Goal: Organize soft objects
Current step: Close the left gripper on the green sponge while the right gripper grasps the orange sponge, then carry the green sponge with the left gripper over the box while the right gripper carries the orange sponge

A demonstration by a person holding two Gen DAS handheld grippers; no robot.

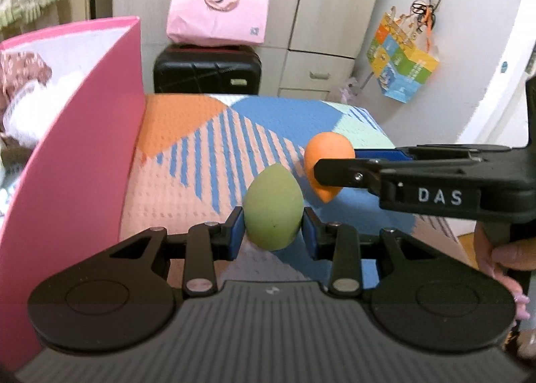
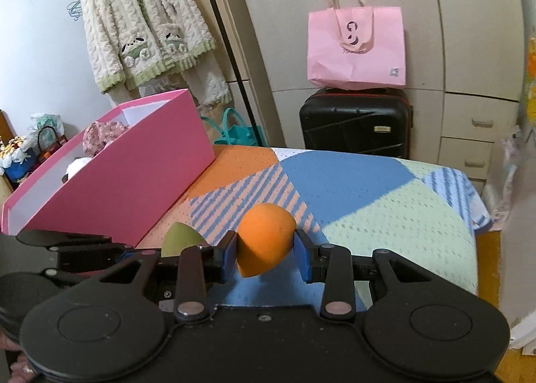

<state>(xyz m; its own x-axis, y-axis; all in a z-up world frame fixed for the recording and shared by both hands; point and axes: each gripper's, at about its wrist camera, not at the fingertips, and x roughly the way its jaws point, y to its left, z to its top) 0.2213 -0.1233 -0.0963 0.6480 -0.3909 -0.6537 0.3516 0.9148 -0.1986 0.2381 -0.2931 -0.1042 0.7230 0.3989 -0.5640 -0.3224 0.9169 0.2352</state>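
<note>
Ahead of both sets of jaws, the patchwork knitted blanket in orange, blue and mint [image 2: 351,182] is covering what I take to be a bed, though nothing beneath the cloth is showing. To the left of the jaws, the tall pink cardboard box [image 2: 134,178] is standing open on that blanket, its near wall rising just beside the left gripper [image 1: 273,232]. Inside it, some floral and white soft things are sitting, too cut off to name.

The left gripper is holding the green teardrop makeup sponge [image 1: 273,212] upright between its blue pads, point up, jaws closed on its fat belly. The right gripper [image 2: 266,245], reaching in from the right of the left jaws, is clamping the orange teardrop makeup sponge [image 2: 264,239] the same way, tilted with its point angling down and toward the camera. The two sponges are hanging close together, apart from one another as far as I can tell, and both look to be raised off the blanket.

These sponges are surely featherlight, squashy and a little grippy, so the widest part is the sensible place to pinch; the taper would likely squirt out. Too hard a squeeze will only be deforming them.

The box floor is staying out of sight, so free room inside is anyone's guess.
</note>
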